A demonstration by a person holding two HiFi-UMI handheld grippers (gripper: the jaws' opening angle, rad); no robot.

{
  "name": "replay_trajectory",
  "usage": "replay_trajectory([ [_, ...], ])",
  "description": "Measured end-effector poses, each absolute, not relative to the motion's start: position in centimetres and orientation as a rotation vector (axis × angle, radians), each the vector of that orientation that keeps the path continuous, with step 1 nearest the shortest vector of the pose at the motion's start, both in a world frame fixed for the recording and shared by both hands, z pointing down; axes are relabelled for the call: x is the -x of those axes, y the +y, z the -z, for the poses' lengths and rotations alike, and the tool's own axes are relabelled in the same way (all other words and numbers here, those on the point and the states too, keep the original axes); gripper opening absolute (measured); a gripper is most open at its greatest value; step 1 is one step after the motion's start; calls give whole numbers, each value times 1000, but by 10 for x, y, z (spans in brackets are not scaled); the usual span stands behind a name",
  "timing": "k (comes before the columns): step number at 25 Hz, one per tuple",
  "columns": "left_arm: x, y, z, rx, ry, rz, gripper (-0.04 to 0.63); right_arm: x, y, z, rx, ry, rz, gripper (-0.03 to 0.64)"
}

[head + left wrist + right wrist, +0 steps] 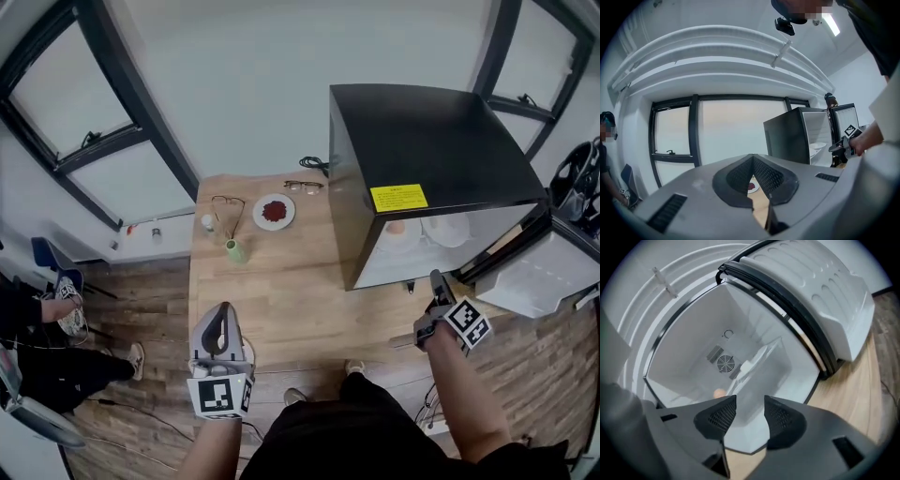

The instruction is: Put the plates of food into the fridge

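Right gripper (437,281): jaws apart, empty, facing open fridge (427,150). Left gripper (223,317): jaws closed, empty. Plate of red food (274,212) near table (281,300) far edge.

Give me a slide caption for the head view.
Open fridge, dishes inside; red-food plate on the table; right gripper open by the fridge, left gripper shut over the table.
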State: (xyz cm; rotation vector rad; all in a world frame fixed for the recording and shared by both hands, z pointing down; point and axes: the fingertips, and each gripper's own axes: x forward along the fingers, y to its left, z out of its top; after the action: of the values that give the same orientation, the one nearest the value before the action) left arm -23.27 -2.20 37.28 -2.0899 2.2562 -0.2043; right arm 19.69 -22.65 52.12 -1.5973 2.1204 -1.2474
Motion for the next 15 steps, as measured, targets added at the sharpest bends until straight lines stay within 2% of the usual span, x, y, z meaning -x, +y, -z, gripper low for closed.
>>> replay_trajectory([
  [15,344,128,-403,1865,2539,221,3,80,-34,-609,992,2630,1671,186],
])
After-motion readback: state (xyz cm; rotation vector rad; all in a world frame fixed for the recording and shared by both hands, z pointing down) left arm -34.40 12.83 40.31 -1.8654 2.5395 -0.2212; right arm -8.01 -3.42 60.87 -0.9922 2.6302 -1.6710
